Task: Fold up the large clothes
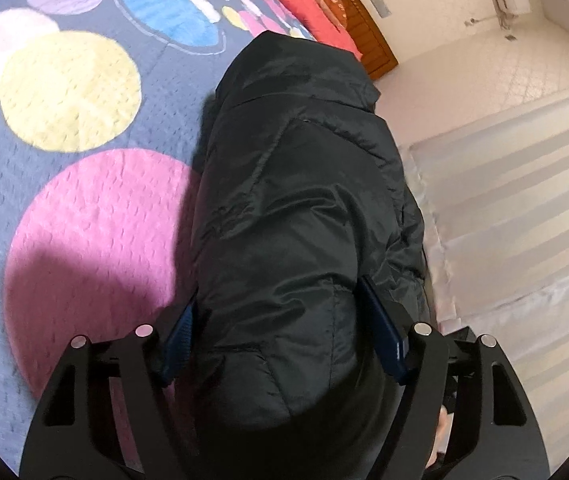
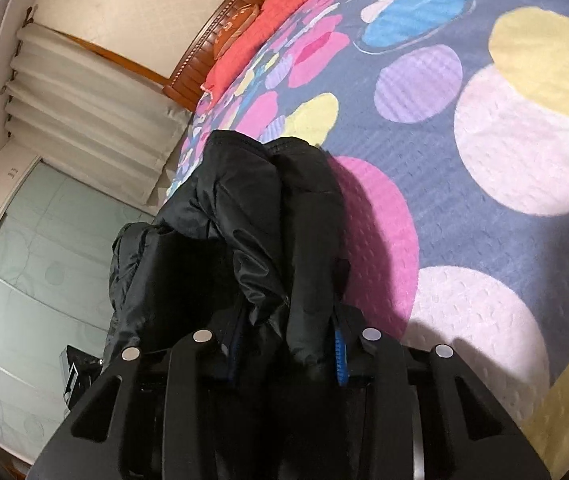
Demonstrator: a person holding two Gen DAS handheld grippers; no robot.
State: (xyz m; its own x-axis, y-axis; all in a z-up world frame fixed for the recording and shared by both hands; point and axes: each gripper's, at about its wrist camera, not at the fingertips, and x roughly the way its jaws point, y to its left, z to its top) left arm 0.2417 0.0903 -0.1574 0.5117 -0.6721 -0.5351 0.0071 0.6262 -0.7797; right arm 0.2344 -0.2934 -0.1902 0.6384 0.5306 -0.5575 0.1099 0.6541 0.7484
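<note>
over the bedspread (image 1: 84, 208), black jacket (image 1: 296, 208) pinched in left gripper (image 1: 284, 344) and right gripper (image 2: 288, 344)

left gripper (image 1: 282, 330): matte black frame, blue ridged pads, silver pins | right gripper (image 2: 288, 354): same build

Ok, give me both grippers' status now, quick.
Left gripper: closed on a thick bunch of the black jacket.
Right gripper: closed on a narrower fold of the same jacket.
</note>
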